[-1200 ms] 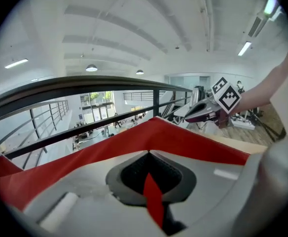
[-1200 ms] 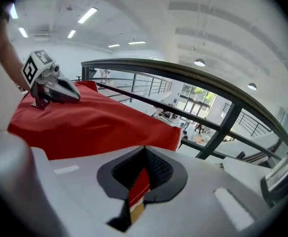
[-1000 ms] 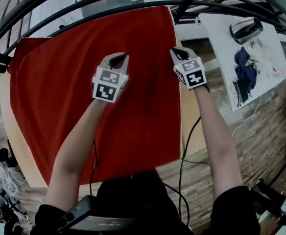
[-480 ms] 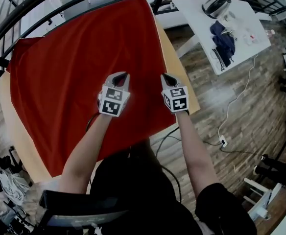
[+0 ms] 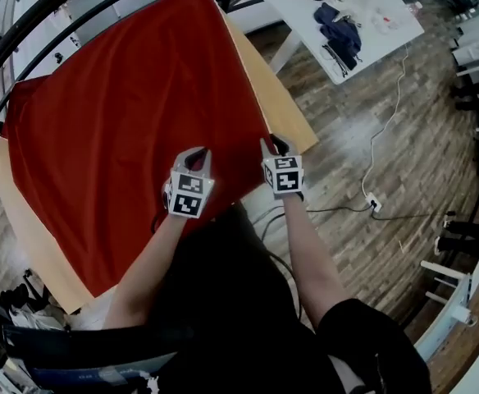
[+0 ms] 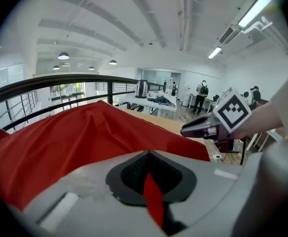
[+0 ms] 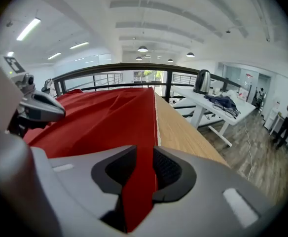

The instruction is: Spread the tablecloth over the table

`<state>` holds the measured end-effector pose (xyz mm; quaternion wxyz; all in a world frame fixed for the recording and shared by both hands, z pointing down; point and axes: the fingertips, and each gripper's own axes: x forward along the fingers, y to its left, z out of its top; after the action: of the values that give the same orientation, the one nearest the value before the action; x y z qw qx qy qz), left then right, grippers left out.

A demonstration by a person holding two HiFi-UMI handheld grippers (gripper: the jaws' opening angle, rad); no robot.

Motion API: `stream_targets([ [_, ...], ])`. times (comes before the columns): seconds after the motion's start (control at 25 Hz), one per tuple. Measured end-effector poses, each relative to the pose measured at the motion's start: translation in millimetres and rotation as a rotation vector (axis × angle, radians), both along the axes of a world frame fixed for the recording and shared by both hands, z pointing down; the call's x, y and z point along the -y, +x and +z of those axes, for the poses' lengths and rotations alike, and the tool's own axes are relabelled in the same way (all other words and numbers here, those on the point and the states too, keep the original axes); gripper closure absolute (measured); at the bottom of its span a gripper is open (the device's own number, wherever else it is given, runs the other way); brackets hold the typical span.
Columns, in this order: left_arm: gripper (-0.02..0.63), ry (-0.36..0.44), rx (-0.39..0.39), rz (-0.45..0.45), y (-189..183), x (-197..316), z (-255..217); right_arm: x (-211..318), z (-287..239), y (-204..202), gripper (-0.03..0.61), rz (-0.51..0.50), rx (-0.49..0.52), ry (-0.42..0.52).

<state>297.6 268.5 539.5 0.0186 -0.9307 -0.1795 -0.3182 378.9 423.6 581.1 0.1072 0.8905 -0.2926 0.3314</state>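
A red tablecloth (image 5: 116,113) covers most of the wooden table (image 5: 276,97), leaving a bare strip along the right side and the left edge. My left gripper (image 5: 197,153) is at the cloth's near edge, shut on a pinch of red fabric (image 6: 151,196). My right gripper (image 5: 274,144) is at the cloth's near right corner. Its jaws are opening, and the cloth's hemmed edge (image 7: 139,181) runs loosely between them. Each gripper shows in the other's view: the right gripper (image 6: 198,128) and the left gripper (image 7: 40,107).
A black railing (image 5: 26,23) curves round the table's far side. A white desk (image 5: 338,15) with a kettle and dark clothing stands at the back right. A cable and socket strip (image 5: 371,203) lie on the wooden floor. People stand far off (image 6: 201,95).
Both grippers have drawn back from the middle of the cloth to its near edge, and the view moved back with them. The right gripper's jaws have parted.
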Motion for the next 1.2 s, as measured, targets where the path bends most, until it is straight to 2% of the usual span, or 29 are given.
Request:
stream_targets([
  [0.08, 0.607, 0.005, 0.031, 0.015, -16, -16, 11, -14, 6, -13, 0.443, 0.027, 0.027, -0.003],
  [0.24, 0.607, 0.004, 0.069, 0.023, -30, -41, 24, -30, 32, -29, 0.436, 0.016, 0.099, -0.033],
  [0.32, 0.607, 0.01, 0.07, 0.015, -29, -48, 23, -34, 35, -31, 0.471, 0.016, 0.113, -0.013],
  [0.36, 0.607, 0.013, 0.073, 0.006, -27, -50, 24, -34, 35, -30, 0.544, 0.009, 0.117, -0.009],
  [0.48, 0.607, 0.01, 0.096, -0.039, -21, -55, 27, -37, 32, -25, 0.561, -0.036, 0.145, 0.002],
  [0.68, 0.607, 0.025, 0.109, -0.102, -9, -73, 23, -75, 11, 5, 0.563, -0.117, 0.11, -0.009],
  [0.96, 0.607, 0.07, 0.107, -0.172, 21, -100, 18, -127, 13, 70, 0.563, -0.306, 0.015, -0.191],
  [1.08, 0.607, 0.085, 0.114, -0.224, 29, -105, 18, -141, 20, 87, 0.563, -0.358, 0.005, -0.233],
  [1.2, 0.607, 0.094, 0.135, -0.291, 28, -103, 22, -148, 30, 100, 0.563, -0.368, 0.001, -0.231],
])
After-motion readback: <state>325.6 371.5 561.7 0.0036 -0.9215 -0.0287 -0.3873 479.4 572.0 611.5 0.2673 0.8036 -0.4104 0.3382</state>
